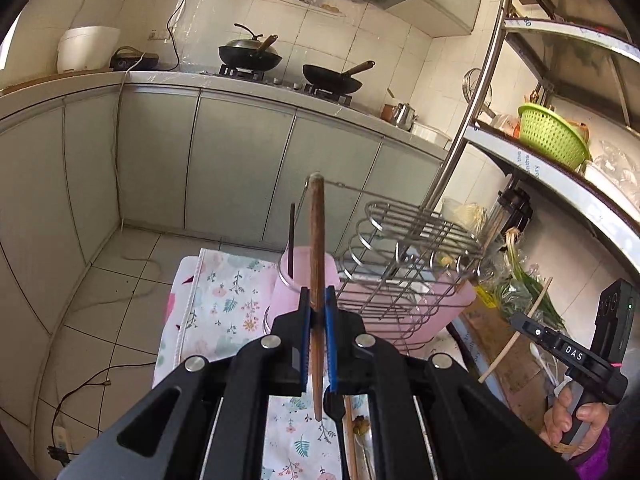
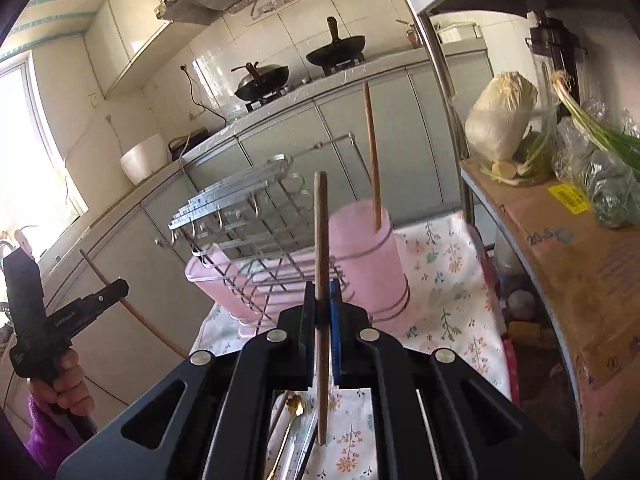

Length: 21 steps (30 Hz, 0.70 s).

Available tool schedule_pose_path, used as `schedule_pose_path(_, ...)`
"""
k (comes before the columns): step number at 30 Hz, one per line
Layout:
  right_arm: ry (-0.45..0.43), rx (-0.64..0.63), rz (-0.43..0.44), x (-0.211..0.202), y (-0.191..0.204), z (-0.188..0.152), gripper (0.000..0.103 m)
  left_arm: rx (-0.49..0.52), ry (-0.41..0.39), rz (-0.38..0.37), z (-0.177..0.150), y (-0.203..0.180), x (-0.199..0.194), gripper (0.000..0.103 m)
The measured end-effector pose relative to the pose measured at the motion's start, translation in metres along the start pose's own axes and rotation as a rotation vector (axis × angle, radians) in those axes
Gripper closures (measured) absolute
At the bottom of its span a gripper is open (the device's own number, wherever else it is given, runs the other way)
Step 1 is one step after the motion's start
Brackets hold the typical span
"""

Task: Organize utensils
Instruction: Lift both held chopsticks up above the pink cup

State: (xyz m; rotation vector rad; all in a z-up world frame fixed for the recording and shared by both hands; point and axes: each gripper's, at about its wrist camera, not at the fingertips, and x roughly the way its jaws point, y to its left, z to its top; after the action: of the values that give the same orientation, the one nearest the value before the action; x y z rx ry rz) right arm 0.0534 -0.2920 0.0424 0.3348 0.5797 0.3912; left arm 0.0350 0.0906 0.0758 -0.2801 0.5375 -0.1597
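Pink plastic forms the utensil cup (image 2: 366, 264), ringed by the wire dish rack (image 2: 256, 216) on the floral cloth (image 2: 448, 280); one chopstick (image 2: 372, 156) stands in it, tilted, its lower end hidden. The left gripper (image 1: 318, 304) is clamped on a brown chopstick (image 1: 317, 240) held upright just before the cup. The right gripper (image 2: 322, 300) likewise pinches a second brown chopstick (image 2: 321, 232). On the cloth under the right gripper lies a gold spoon (image 2: 294, 404), partly cut off by its body.
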Motion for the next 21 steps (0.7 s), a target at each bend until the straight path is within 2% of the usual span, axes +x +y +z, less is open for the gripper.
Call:
schedule_pose_path(6,-0.109,-0.048,0.022,-0.025,0.018,0.057,0.096,0.001,-0.095,-0.042,0.044,-0.007,-0.022,0.097)
schedule_pose_path(12,-0.264,-0.131,-0.035,-0.05,0.037,0.107,0.096,0.04,-0.205,-0.035,0.088,-0.021,-0.04,0.097)
schedule_pose_path(17,-0.34,-0.198,-0.101,-0.047,0.046,0.127,0.096,0.07,-0.269,0.011,0.111,-0.029,-0.041,0.097)
schedule_pose_path(21,-0.336,-0.218,-0.148,-0.026,0.041,0.13,0.096,0.071,-0.256,0.048,0.118,-0.027,-0.023,0.097)
